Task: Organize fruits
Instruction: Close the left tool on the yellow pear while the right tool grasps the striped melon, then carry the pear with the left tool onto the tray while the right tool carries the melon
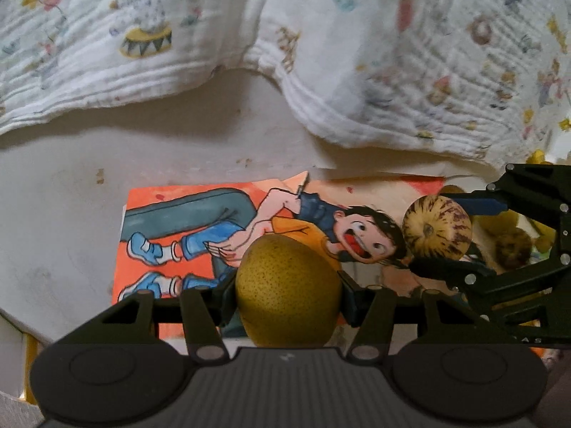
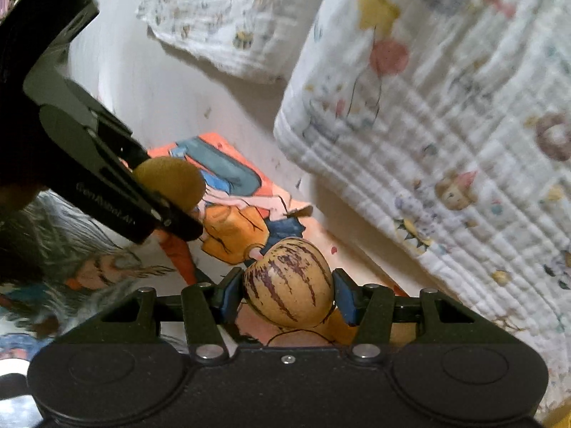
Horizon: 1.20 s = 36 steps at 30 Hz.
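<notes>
Left gripper (image 1: 287, 297) clamps the pear (image 1: 288, 290); right gripper (image 2: 288, 294) clamps the striped melon (image 2: 289, 281). Both should keep steady pressure and stay apart until set down.

Left black two-finger gripper (image 1: 288, 294) is level in its own view, jaws clamped on the sides of a speckled yellow-green pear (image 1: 287, 290), linkage arms spread wide. Right black two-finger gripper with blue pads (image 2: 288, 294) clamps a cream fruit with purple streaks (image 2: 289, 281). Each gripper shows in the other's view, close alongside, angled toward the other.
</notes>
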Each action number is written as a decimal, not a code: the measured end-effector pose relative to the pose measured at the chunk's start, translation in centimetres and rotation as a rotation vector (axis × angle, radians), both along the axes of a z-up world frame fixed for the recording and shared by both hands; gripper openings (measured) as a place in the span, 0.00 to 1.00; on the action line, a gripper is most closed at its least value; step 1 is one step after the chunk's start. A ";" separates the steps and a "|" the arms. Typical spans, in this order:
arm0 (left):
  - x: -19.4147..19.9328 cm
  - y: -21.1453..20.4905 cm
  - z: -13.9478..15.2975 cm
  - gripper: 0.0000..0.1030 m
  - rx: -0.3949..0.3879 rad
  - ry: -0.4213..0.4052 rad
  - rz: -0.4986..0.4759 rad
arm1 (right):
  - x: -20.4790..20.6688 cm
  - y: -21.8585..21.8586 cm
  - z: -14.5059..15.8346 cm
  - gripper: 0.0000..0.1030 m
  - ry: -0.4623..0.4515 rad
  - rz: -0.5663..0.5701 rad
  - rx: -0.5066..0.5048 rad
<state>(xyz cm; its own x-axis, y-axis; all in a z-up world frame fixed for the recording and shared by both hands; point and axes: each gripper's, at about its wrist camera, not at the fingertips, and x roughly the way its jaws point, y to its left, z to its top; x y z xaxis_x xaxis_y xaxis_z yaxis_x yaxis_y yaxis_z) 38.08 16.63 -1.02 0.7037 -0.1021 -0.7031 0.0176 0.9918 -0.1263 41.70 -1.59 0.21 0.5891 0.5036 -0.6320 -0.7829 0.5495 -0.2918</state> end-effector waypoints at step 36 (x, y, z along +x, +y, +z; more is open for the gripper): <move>-25.6 -12.7 2.6 0.58 -0.028 -0.082 -0.205 | -26.8 -15.2 0.5 0.54 0.129 -0.045 0.146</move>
